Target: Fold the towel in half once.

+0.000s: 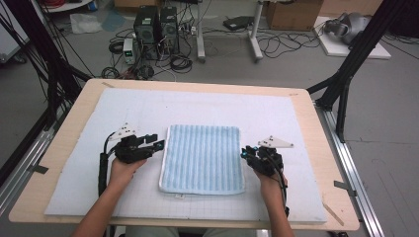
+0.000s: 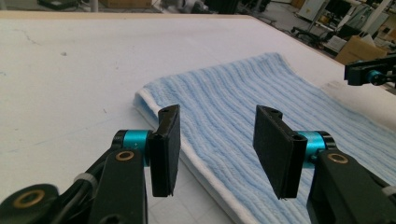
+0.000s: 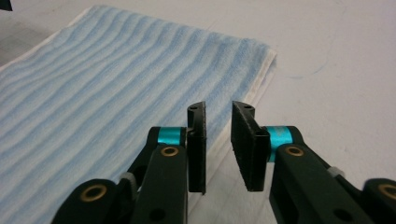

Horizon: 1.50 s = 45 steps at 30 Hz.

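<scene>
On a white gridded foam mat [image 1: 197,106] lies a folded, ribbed pale-blue terry towel [image 1: 202,158], roughly rectangular, its stripes running away from the person. Left gripper [image 1: 159,142] gapes wide at its left edge; right gripper [image 1: 243,151] is slightly parted at its right edge.

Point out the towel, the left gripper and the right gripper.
towel [image 1: 202,158], high view, middle of the striped cloth
left gripper [image 1: 154,141], high view, between its fingertips
right gripper [image 1: 245,152], high view, between its fingertips
</scene>
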### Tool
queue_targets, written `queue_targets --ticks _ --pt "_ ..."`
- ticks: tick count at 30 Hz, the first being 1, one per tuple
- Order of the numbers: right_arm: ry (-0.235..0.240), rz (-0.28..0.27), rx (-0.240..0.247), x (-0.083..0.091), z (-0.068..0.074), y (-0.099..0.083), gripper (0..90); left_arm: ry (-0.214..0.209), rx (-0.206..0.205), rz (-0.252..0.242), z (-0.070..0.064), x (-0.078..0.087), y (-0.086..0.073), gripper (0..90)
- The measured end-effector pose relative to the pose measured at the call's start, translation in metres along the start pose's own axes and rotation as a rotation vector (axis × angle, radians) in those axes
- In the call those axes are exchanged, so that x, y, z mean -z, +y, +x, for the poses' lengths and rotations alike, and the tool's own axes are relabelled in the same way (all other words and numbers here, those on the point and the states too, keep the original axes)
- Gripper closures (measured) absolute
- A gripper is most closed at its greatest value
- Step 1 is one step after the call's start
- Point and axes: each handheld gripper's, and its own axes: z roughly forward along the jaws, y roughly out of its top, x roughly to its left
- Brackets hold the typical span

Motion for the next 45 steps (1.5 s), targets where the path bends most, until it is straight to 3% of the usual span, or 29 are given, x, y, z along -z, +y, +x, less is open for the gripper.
queue_targets --ticks 5,7,12,14,20,24,26,29,32,37,45 --pt "-0.008 0.023 -0.001 -0.017 -0.006 0.011 68.2 0.036 0.026 -0.011 0.009 -0.016 0.001 51.5" --pt "-0.024 0.040 -0.009 -0.025 -0.010 0.017 66.3 0.043 0.033 0.031 0.013 -0.024 0.004 50.5" --pt "-0.025 0.034 -0.014 -0.037 -0.017 0.029 66.1 0.064 0.022 0.051 0.019 -0.038 0.016 50.4" --pt "-0.022 0.037 -0.015 -0.039 -0.018 0.032 66.2 0.066 0.033 0.070 0.021 -0.043 0.017 50.3" --pt "-0.009 0.036 -0.009 -0.042 -0.017 0.033 65.6 0.079 0.019 0.150 0.019 -0.053 0.014 49.2" --pt "-0.010 0.031 -0.013 -0.039 -0.018 0.033 64.5 0.086 -0.021 0.202 0.015 -0.056 0.012 58.1" --pt "-0.010 0.029 -0.015 -0.039 -0.018 0.033 63.9 0.083 -0.040 0.217 0.013 -0.057 0.011 70.7" --pt "-0.012 0.033 -0.014 -0.038 -0.018 0.033 63.5 0.081 -0.071 0.201 0.010 -0.056 0.012 87.1" --pt "-0.011 0.037 -0.018 -0.039 -0.019 0.033 63.6 0.087 -0.077 0.184 0.009 -0.056 0.014 88.5" --pt "-0.014 0.050 -0.023 -0.042 -0.020 0.032 67.8 0.075 -0.033 0.151 0.011 -0.055 0.014 88.7" --pt "-0.016 0.123 -0.039 -0.055 -0.022 0.027 70.0 0.063 -0.018 0.138 0.012 -0.054 0.014 88.7"
